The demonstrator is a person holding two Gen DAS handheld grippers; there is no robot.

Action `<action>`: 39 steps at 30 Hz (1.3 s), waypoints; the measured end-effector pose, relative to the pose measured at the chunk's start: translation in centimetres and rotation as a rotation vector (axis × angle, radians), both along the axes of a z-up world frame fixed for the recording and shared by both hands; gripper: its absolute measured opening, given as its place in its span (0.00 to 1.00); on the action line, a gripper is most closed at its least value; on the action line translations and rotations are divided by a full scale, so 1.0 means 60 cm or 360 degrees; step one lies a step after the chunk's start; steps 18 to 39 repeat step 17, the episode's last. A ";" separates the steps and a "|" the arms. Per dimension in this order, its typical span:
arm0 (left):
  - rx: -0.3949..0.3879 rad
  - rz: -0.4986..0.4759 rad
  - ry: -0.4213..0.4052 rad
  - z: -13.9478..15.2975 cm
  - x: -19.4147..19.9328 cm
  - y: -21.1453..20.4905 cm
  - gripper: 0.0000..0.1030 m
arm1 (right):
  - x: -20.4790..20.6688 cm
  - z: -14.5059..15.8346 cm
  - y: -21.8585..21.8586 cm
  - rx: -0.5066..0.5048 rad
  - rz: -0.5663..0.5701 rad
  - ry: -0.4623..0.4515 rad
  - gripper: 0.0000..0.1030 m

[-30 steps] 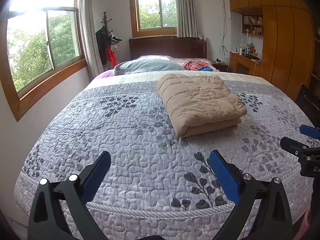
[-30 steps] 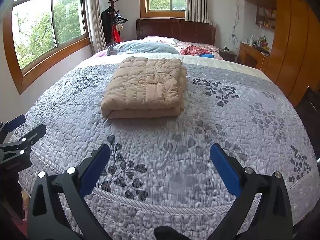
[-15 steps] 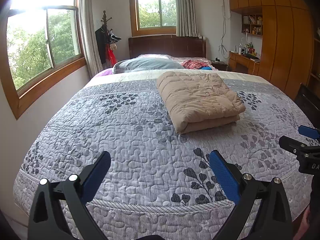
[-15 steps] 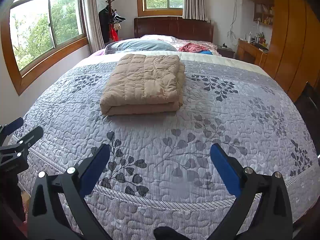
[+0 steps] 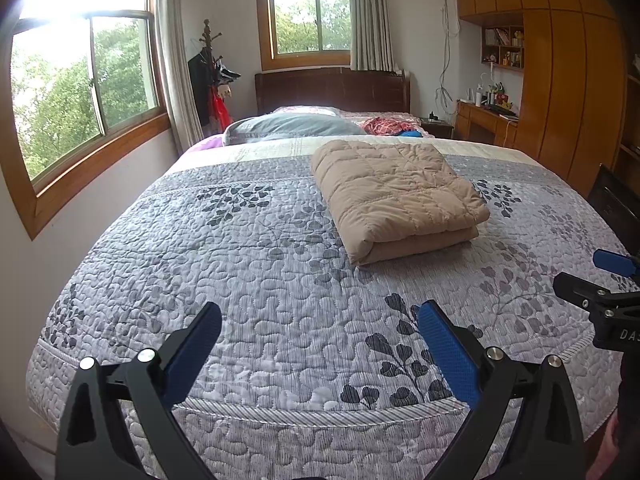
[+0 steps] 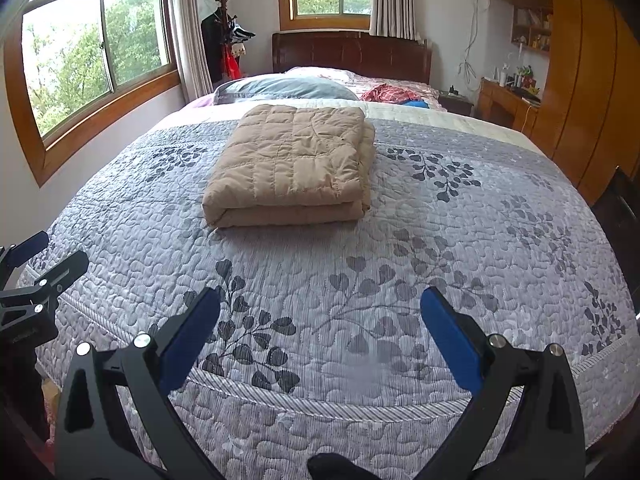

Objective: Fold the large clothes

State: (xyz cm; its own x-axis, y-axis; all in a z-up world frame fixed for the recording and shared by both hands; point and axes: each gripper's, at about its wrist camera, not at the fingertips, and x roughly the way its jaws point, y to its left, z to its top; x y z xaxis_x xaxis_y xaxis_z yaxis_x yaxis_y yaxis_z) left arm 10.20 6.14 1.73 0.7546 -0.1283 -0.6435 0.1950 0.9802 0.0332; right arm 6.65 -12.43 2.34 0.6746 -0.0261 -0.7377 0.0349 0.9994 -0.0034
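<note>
The left gripper (image 5: 320, 332) hangs above the near edge of the bed, its two blue-padded fingers (image 5: 446, 346) spread wide with nothing between them. The right gripper (image 6: 320, 316) is held the same way, jaws wide apart and empty, over the same near edge. Each shows in the other's view: the right one juts in at the right border of the left wrist view, the left one at the left border of the right wrist view, so the two sit side by side and apart.

The folded tan quilted coat (image 5: 396, 192) lies flat on the grey leaf-patterned bedspread (image 5: 248, 264), well ahead of both grippers and touching neither. From the left gripper it sits ahead and to the right, its thick folded edge turned toward the tongs. From the right gripper the same bundle (image 6: 292, 164) lies ahead and slightly left, again with the doubled fold facing the fingers. A broad stretch of bare bedspread (image 6: 400, 280) separates it from both.

Beyond the bundle, farther from the tongs, lie a blue-grey pillow (image 5: 292, 126) and a red plaid cloth (image 5: 390, 125) before the dark wooden headboard (image 5: 332, 88). Windows stand to the left of the grippers and wooden wardrobes (image 5: 568, 92) to the right.
</note>
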 end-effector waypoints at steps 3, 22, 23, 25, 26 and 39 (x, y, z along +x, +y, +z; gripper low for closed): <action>0.0004 0.0000 -0.0009 0.000 0.000 -0.001 0.96 | 0.000 -0.001 0.000 0.0000 0.0000 0.0002 0.97; -0.0001 -0.0008 -0.0006 0.000 0.000 0.000 0.96 | 0.000 0.000 0.003 -0.0009 0.0007 0.0002 0.97; -0.0001 -0.0008 -0.0006 0.000 0.000 0.000 0.96 | 0.000 0.000 0.003 -0.0009 0.0007 0.0002 0.97; -0.0001 -0.0008 -0.0006 0.000 0.000 0.000 0.96 | 0.000 0.000 0.003 -0.0009 0.0007 0.0002 0.97; -0.0001 -0.0008 -0.0006 0.000 0.000 0.000 0.96 | 0.000 0.000 0.003 -0.0009 0.0007 0.0002 0.97; -0.0001 -0.0008 -0.0006 0.000 0.000 0.000 0.96 | 0.000 0.000 0.003 -0.0009 0.0007 0.0002 0.97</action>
